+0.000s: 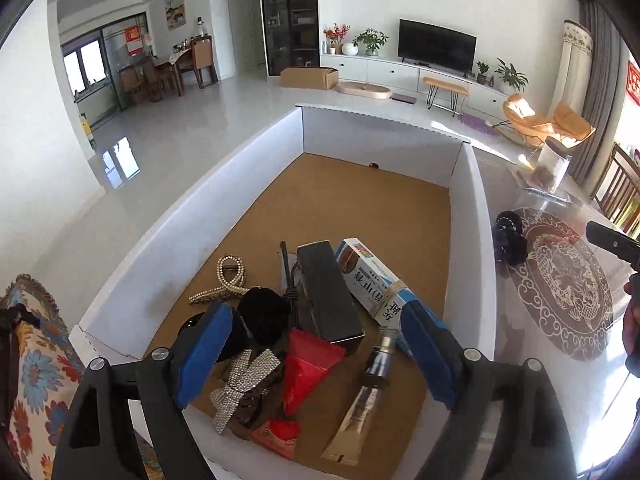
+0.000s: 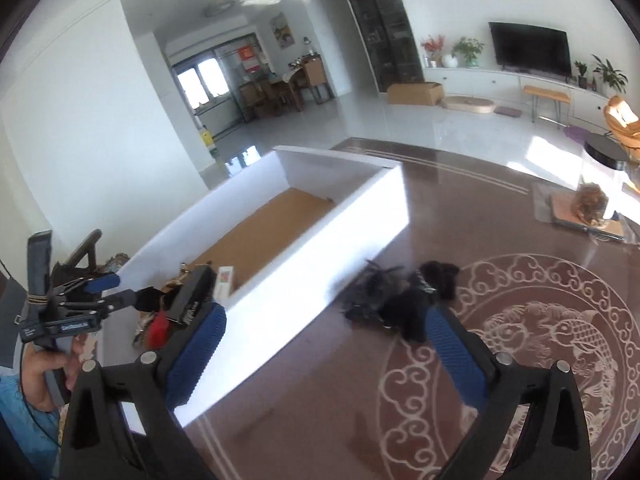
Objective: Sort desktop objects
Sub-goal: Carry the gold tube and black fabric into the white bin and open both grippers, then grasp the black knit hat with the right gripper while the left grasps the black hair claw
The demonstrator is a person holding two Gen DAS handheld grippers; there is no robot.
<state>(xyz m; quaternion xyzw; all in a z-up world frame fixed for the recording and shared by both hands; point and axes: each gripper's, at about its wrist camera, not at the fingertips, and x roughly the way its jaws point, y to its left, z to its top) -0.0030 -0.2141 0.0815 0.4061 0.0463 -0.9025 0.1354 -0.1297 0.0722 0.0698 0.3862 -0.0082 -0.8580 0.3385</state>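
My left gripper (image 1: pixel 316 344) is open and empty, hovering over the near end of a white cardboard box (image 1: pixel 192 220). In the box lie a black rectangular case (image 1: pixel 328 292), a blue-white carton (image 1: pixel 372 276), a red packet (image 1: pixel 308 368), a rhinestone bow (image 1: pixel 240 384), a gold chain strap (image 1: pixel 224 280), a black pompom (image 1: pixel 264 312) and a tube (image 1: pixel 360 412). My right gripper (image 2: pixel 324 356) is open and empty above the table, to the right of the box (image 2: pixel 320 248). A black furry item with a tangled black cord (image 2: pixel 400 296) lies on the table just ahead of it, also in the left view (image 1: pixel 510 236).
The brown table top (image 2: pixel 540 344) carries a round fish pattern. A glass jar with a black lid (image 2: pixel 600 188) stands on a tray at the far right. A patterned cloth (image 1: pixel 36 352) lies left of the box. The far half of the box shows bare brown floor.
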